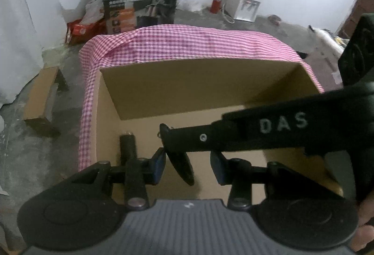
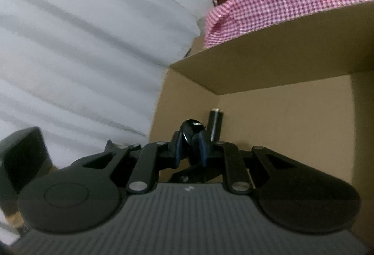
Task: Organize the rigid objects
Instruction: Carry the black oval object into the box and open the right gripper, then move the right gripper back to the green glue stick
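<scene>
Black oblong object [image 2: 190,130] clenched in right gripper [image 2: 190,150] fingers, long axis toward cardboard box [image 2: 292,49]; left fingers [image 1: 157,167] released

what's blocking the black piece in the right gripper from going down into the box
Nothing visible. The box is open and its floor near the black piece is bare; a black cylinder sits off to one side by the wall.
</scene>
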`<state>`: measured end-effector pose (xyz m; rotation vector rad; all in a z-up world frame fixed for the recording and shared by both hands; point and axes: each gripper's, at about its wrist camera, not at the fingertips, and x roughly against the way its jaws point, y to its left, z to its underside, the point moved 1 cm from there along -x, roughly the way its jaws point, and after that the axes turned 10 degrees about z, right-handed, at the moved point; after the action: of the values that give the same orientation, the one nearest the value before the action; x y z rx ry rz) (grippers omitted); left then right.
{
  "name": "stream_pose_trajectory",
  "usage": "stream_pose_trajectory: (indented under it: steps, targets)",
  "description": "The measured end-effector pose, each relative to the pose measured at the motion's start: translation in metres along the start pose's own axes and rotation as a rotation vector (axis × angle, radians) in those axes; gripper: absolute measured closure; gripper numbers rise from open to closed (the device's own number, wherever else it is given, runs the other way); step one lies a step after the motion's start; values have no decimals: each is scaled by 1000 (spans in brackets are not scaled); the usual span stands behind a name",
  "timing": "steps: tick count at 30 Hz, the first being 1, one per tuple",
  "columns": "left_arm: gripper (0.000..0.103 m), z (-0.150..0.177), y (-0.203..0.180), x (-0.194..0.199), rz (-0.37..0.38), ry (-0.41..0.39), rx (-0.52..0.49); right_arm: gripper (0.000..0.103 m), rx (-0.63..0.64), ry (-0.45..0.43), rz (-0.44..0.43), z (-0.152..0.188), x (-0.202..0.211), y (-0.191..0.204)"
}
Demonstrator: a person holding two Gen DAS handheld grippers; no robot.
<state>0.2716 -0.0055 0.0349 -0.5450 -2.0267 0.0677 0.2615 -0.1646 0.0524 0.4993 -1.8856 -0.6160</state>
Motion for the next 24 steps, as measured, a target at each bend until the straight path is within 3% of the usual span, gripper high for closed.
stream_pose_trajectory:
  steps: [4,6,10,12,19,24]
  targets:
    - [58,-11,7,-9,-27,-9,3,88,-25,7,31,-15,-22,-5]
    - [51,-12,6,-7,-33,-26,-3,86,-24,-1,48,-20,-27,-10]
    - [48,-14,6,-1,-31,-50,-1,86,-23,-14,51,-22,-30,-7]
    - [42,-13,4,5,-29,-65,-4,86,-13,-25,44,-23,-26,-5]
    - [30,-3,-15,54,-6,-160,-53,83,45,-117,27,-5,35,2]
    - [19,22,-44,102,30,-237,-124,79,86,-244,-33,36,116,2]
